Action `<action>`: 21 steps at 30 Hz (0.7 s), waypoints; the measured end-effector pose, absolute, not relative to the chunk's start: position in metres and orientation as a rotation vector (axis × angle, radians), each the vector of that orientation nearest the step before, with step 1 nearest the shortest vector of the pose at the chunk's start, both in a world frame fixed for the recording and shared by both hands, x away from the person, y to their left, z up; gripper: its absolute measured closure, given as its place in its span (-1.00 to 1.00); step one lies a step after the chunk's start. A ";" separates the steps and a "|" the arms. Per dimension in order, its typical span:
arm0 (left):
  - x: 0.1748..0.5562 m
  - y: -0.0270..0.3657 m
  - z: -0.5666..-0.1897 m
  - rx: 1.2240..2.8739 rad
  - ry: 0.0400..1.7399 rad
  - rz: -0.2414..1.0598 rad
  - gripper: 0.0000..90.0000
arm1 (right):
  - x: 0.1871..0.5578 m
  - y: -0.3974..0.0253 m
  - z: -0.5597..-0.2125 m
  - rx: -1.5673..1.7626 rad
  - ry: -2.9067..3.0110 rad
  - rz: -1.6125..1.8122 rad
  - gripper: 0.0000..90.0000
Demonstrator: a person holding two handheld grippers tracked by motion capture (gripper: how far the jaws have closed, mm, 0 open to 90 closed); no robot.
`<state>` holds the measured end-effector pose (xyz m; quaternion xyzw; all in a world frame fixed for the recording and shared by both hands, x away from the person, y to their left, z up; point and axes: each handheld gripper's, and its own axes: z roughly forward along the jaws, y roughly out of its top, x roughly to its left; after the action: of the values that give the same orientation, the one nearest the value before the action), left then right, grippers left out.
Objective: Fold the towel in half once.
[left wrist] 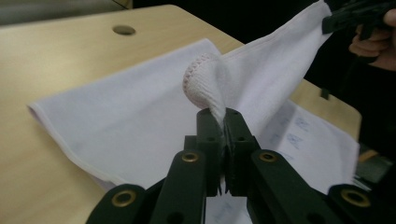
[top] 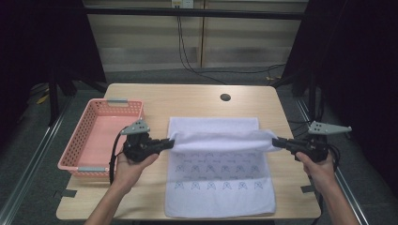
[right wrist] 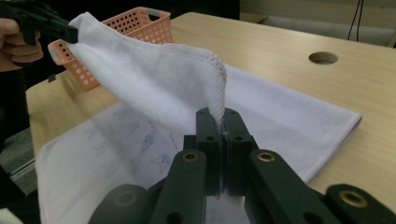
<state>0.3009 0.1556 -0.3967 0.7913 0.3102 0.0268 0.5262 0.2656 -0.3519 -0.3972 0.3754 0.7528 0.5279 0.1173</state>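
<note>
At the left of the bench point(top: 141, 197) stands a pink basket point(top: 101, 136), empty as far as the high view shows, with the left tongs point(top: 170, 141) just beside its right wall. Those tongs are clamped on one corner of the white towel point(top: 218, 187); the left gripper view shows the cloth bunched into a small knob right above the closed jaws. From there the lifted edge runs straight across to the right tongs point(top: 276, 142), which are clamped on the opposite corner, the hem pinched between the jaws in the right gripper view. The towel lies spread over the middle of the bench, printed side up toward the person, with the raised edge hanging as a taut band above its middle and the far part still flat near the round hole point(top: 225, 97). The held edge is the long axis here, lying left to right between the two tongs, each hand equally near its own corner. The fold, by my judgement, turns on carrying that band evenly toward the near hem, both ends level.
</note>
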 end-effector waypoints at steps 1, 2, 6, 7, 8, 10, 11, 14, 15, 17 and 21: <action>0.301 0.156 -0.397 1.892 0.742 0.064 0.93 | 0.266 -0.352 -0.397 1.099 2.203 1.545 0.96; 0.291 0.158 -0.401 1.898 0.734 0.055 0.93 | 0.253 -0.351 -0.401 1.089 2.219 1.529 0.96; 0.274 0.162 -0.411 1.907 0.736 0.040 0.93 | 0.232 -0.348 -0.407 1.083 2.220 1.552 0.96; 0.274 0.162 -0.411 1.907 0.736 0.040 0.93 | 0.230 -0.347 -0.410 1.087 2.230 1.551 0.96; 0.267 0.161 -0.427 1.939 0.747 0.004 0.93 | 0.226 -0.345 -0.418 1.097 2.268 1.525 0.95; 0.262 0.158 -0.445 1.993 0.760 -0.009 0.93 | 0.221 -0.343 -0.434 1.128 2.337 1.458 0.94; 0.262 0.158 -0.445 1.993 0.760 -0.009 0.93 | 0.221 -0.343 -0.434 1.128 2.337 1.458 0.94; 0.257 0.155 -0.473 2.048 0.785 -0.074 0.92 | 0.212 -0.341 -0.462 1.175 2.462 1.350 0.88; 0.257 0.155 -0.473 2.048 0.785 -0.074 0.89 | 0.209 -0.341 -0.466 1.178 2.482 1.339 0.83; 0.254 0.154 -0.476 2.094 0.768 -0.094 0.83 | 0.207 -0.341 -0.468 1.182 2.500 1.343 0.79; 0.244 0.159 -0.482 2.148 0.754 -0.107 0.79 | 0.194 -0.347 -0.468 1.197 2.502 1.337 0.69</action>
<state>0.2443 0.1592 -0.4820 0.8561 0.3005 -0.0428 0.4183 0.1940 -0.3475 -0.4684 0.3887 0.8121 0.4341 0.0312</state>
